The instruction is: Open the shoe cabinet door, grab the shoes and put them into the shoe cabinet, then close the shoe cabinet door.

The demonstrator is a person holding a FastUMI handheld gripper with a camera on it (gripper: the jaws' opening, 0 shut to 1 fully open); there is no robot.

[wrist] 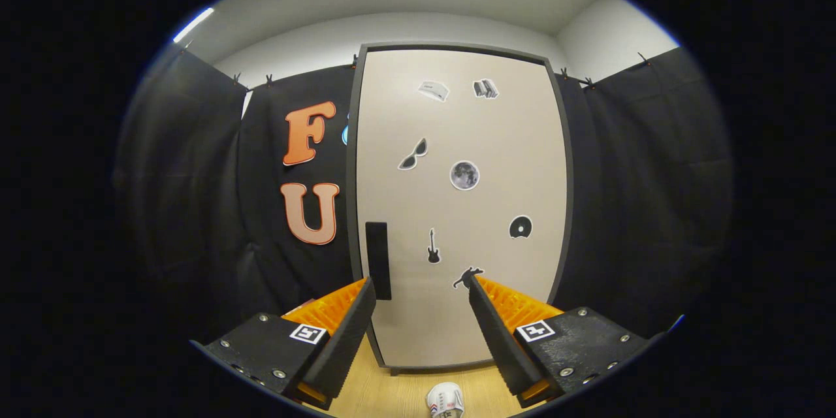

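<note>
Black cloth walls close off the booth on both sides, with a pale wall and ceiling above them. Straight ahead I see the shoe cabinet (pixel 460 209) standing upright on the wooden floor (pixel 385 385), its long axis vertical, its flat door (pixel 483 313) facing me and shut flush in the dark frame. A dark upright handle (pixel 377 260) sits low along the door's left edge. Small stickers (pixel 464 175) are scattered over the door panel: sunglasses, a moon, a guitar, a disc and a few others.

My jaws (pixel 421 290) are spread wide and released, gripping nothing. Their tips are raised toward the lower part of the door; the left tip lies just beside the handle in my view, and I cannot tell whether it touches it.

Down between the jaws, on the floor in front of the cabinet, lies a white shoe (pixel 445 400); I see one end of it, so I can't judge which way it points.
</note>
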